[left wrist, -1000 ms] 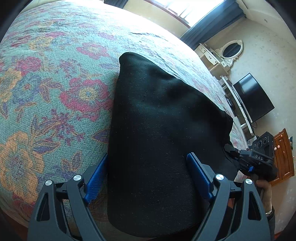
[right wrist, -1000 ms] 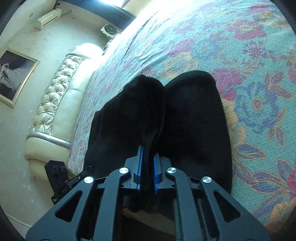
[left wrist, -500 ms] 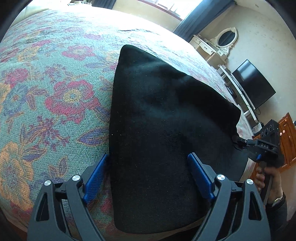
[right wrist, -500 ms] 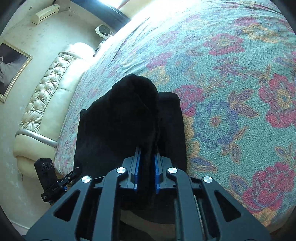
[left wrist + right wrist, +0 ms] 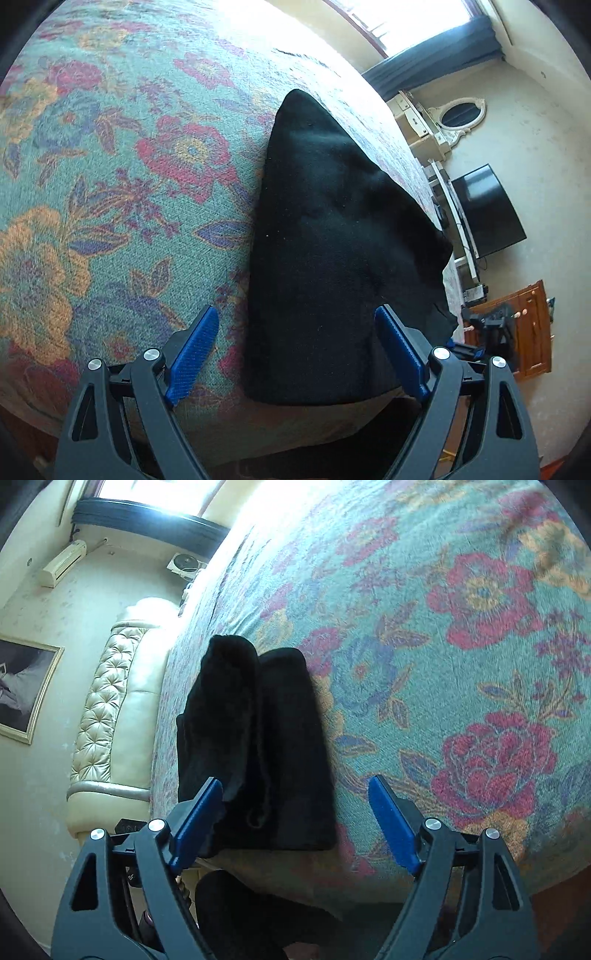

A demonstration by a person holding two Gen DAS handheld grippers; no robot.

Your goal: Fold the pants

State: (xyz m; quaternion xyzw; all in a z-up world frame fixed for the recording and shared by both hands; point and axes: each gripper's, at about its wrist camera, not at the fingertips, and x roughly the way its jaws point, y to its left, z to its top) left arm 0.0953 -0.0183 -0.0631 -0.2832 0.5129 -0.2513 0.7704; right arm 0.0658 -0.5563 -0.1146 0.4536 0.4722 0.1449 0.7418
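Floral bedspread (image 5: 110, 184): folded pants (image 5: 332, 258) ahead of both grippers, L (image 5: 295, 354) & R (image 5: 295, 819) released.

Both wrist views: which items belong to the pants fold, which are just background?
Job:
black pants, folded on the bed
left gripper, open
right gripper, open
floral bedspread, the work surface

Background:
television
oval mirror
wooden cabinet
tufted headboard
framed picture
air conditioner
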